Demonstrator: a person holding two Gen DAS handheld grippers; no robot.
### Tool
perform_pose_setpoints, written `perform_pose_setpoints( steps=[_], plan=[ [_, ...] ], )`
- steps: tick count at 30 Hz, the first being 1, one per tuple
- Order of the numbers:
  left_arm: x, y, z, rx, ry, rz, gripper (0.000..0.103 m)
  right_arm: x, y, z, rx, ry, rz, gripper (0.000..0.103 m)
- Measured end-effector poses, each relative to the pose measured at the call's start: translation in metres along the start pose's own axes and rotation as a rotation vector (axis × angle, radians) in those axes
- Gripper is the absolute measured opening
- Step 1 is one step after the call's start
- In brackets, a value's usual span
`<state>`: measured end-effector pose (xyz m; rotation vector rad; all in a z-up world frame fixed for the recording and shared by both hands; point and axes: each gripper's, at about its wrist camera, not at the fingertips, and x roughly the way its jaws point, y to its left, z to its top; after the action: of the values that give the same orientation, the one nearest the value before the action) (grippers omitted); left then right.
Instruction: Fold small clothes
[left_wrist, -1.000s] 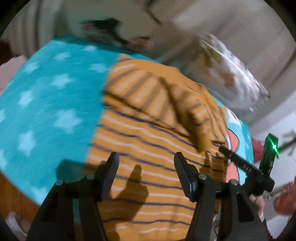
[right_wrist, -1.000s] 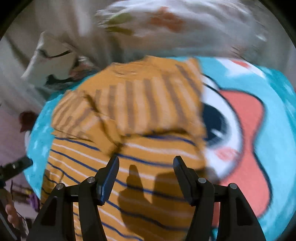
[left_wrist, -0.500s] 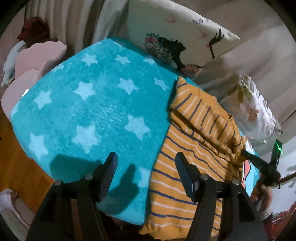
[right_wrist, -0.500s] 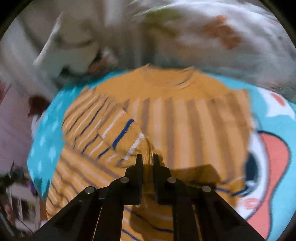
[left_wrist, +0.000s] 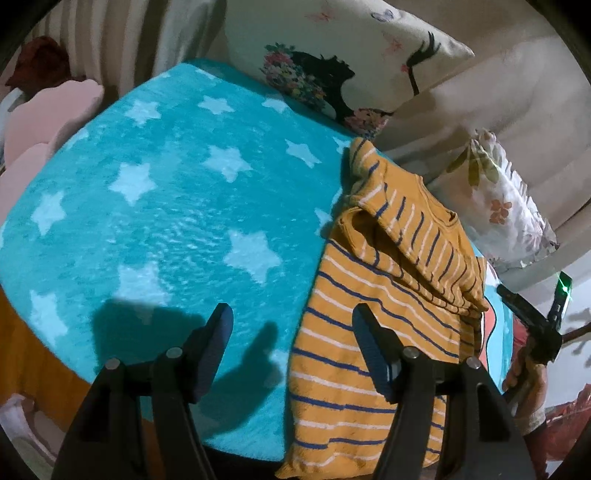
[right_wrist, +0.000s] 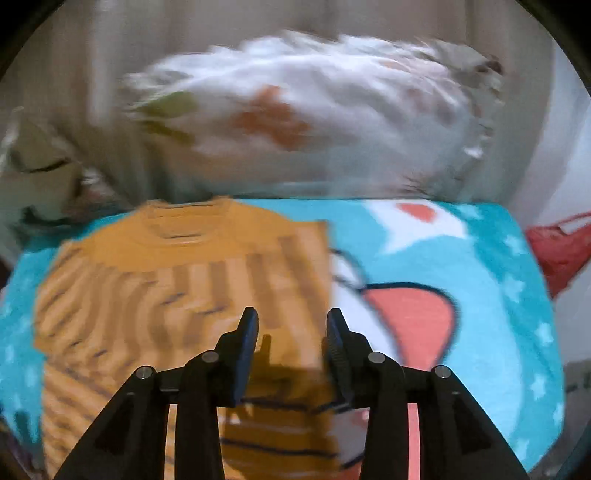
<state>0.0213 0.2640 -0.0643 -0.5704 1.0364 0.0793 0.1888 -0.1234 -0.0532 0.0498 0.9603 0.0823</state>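
Observation:
An orange shirt with white and blue stripes (left_wrist: 373, 325) lies on the teal star blanket (left_wrist: 166, 206), its sleeves folded in over the body. My left gripper (left_wrist: 291, 325) is open and empty, raised over the shirt's left edge. In the blurred right wrist view the shirt (right_wrist: 177, 295) lies ahead and to the left. My right gripper (right_wrist: 291, 332) is partly open and empty above the shirt's right edge. It also shows in the left wrist view (left_wrist: 532, 325) at the far right.
The blanket has a cartoon face print (right_wrist: 410, 317) to the right of the shirt. A cushion with a dark figure print (left_wrist: 343, 62) and a floral pillow (left_wrist: 502, 206) lean behind. A pink cushion (left_wrist: 40, 125) lies at the left. The blanket's front edge drops off near me.
My right gripper was shut on the folded sleeve half a second ago; it has let go, opened and drawn back to the right. The left gripper stayed open and barely moved.

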Motion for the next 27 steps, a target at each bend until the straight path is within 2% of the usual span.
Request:
perform_pose_setpoints(
  steps=[3, 5, 7, 8, 11, 13, 15, 16, 17, 19, 20, 24, 27],
  plan=[
    [0.005, -0.010, 0.000, 0.042, 0.016, -0.020, 0.066, 0.032, 0.024, -0.010, -0.033, 0.092, 0.045, 0.042],
    [0.005, -0.014, -0.001, 0.071, 0.019, -0.021, 0.066, 0.061, 0.025, -0.011, -0.004, 0.154, 0.021, 0.042],
    [0.002, -0.014, -0.003, 0.100, 0.018, -0.011, 0.067, 0.072, 0.019, -0.009, 0.042, 0.185, -0.003, 0.040],
    [0.000, -0.013, -0.003, 0.114, 0.014, -0.003, 0.067, 0.069, 0.017, -0.006, 0.066, 0.179, -0.003, 0.040],
    [-0.004, -0.004, -0.002, 0.131, 0.008, 0.015, 0.072, 0.040, 0.015, -0.002, 0.056, 0.125, -0.077, 0.042],
    [-0.003, 0.005, 0.000, 0.134, 0.014, 0.016, 0.072, 0.012, 0.015, -0.010, 0.056, 0.053, -0.134, 0.049],
    [0.001, 0.011, 0.002, 0.139, 0.029, 0.009, 0.072, -0.014, 0.014, -0.028, 0.081, -0.023, -0.203, 0.076],
    [0.006, 0.015, 0.003, 0.143, 0.041, 0.003, 0.072, -0.020, 0.012, -0.040, 0.101, -0.038, -0.208, 0.080],
    [0.011, 0.017, 0.005, 0.148, 0.055, -0.006, 0.072, -0.023, 0.007, -0.050, 0.121, -0.018, -0.207, 0.082],
    [0.025, 0.020, 0.009, 0.161, 0.095, -0.034, 0.072, -0.021, -0.002, -0.074, 0.195, 0.109, -0.208, 0.082],
    [0.030, 0.019, 0.010, 0.169, 0.110, -0.044, 0.072, -0.019, -0.003, -0.082, 0.227, 0.136, -0.197, 0.080],
    [0.054, 0.010, 0.010, 0.221, 0.169, -0.091, 0.072, -0.039, -0.009, -0.121, 0.304, 0.174, -0.201, 0.079],
    [0.070, 0.004, 0.001, 0.198, 0.225, -0.140, 0.072, -0.044, -0.014, -0.144, 0.324, 0.219, -0.185, 0.079]
  ],
)
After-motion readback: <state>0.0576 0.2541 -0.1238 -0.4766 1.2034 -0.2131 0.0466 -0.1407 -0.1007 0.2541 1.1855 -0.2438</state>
